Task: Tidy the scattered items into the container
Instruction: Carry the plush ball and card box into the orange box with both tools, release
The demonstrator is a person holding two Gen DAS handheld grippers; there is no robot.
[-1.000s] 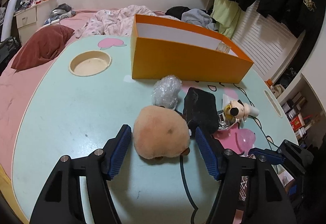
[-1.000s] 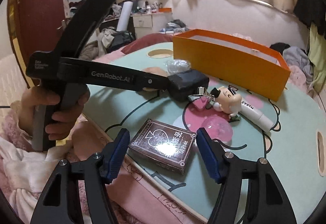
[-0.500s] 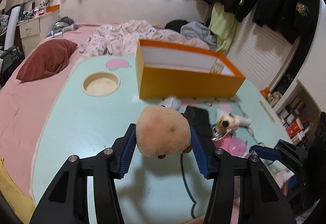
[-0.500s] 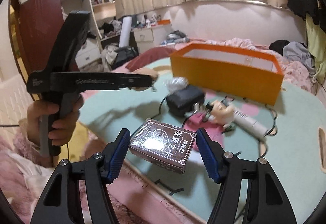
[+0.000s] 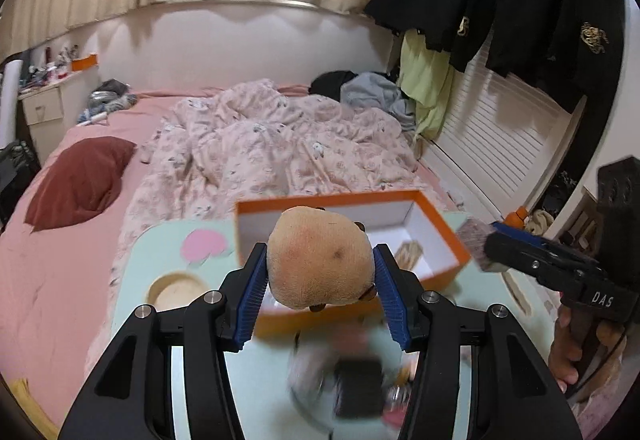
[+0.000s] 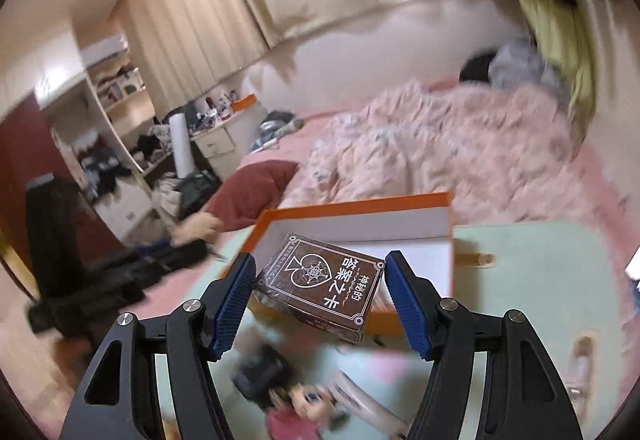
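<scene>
The soft, light plush toy (image 5: 320, 260) is pinched by the left gripper (image 5: 318, 296) fingers; the rigid card box (image 6: 320, 286), at 12 o'clock, is clamped edgewise by the right gripper (image 6: 320, 304).

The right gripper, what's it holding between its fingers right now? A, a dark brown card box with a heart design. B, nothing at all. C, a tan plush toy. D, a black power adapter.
A: in the right wrist view the right gripper has its blue pads on either side of the dark brown card box, carried in front of the orange box.
</scene>
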